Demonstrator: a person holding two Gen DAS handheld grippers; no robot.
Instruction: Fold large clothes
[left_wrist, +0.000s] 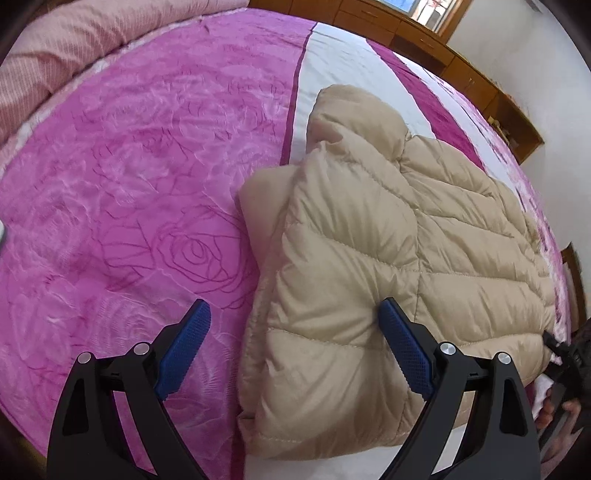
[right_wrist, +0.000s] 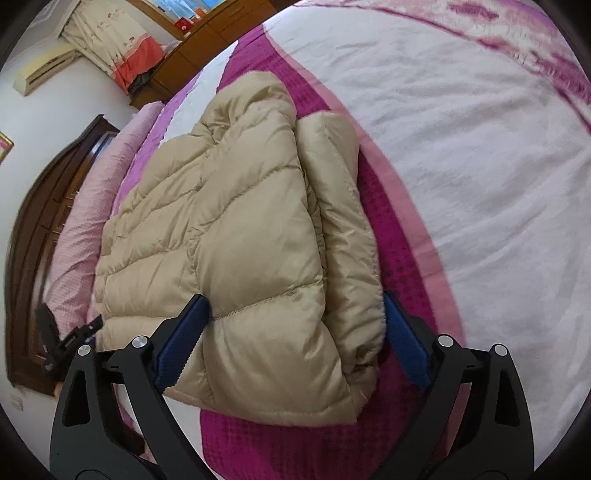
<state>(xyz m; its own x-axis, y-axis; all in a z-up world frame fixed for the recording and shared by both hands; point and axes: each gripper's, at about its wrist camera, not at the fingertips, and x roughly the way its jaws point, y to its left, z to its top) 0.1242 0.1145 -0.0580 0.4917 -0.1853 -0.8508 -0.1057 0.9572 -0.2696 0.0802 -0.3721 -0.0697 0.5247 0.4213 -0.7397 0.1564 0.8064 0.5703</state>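
Note:
A beige quilted puffer jacket (left_wrist: 388, 236) lies folded in a thick bundle on the pink and white bed blanket (left_wrist: 129, 166). My left gripper (left_wrist: 293, 314) is open over the jacket's near left corner, its right pad pressed into the fabric and its left pad (left_wrist: 184, 347) over the blanket. In the right wrist view the jacket (right_wrist: 229, 229) fills the middle. My right gripper (right_wrist: 295, 306) is open, with its jaws straddling the jacket's near right corner and folded edge. The other gripper shows at the left edge (right_wrist: 70, 339).
A pink quilt (left_wrist: 55, 55) lies rolled along the far side of the bed. Wooden cabinets (left_wrist: 424, 40) line the wall beyond the bed. A dark wooden headboard (right_wrist: 40, 229) and a curtain (right_wrist: 110, 40) show in the right wrist view.

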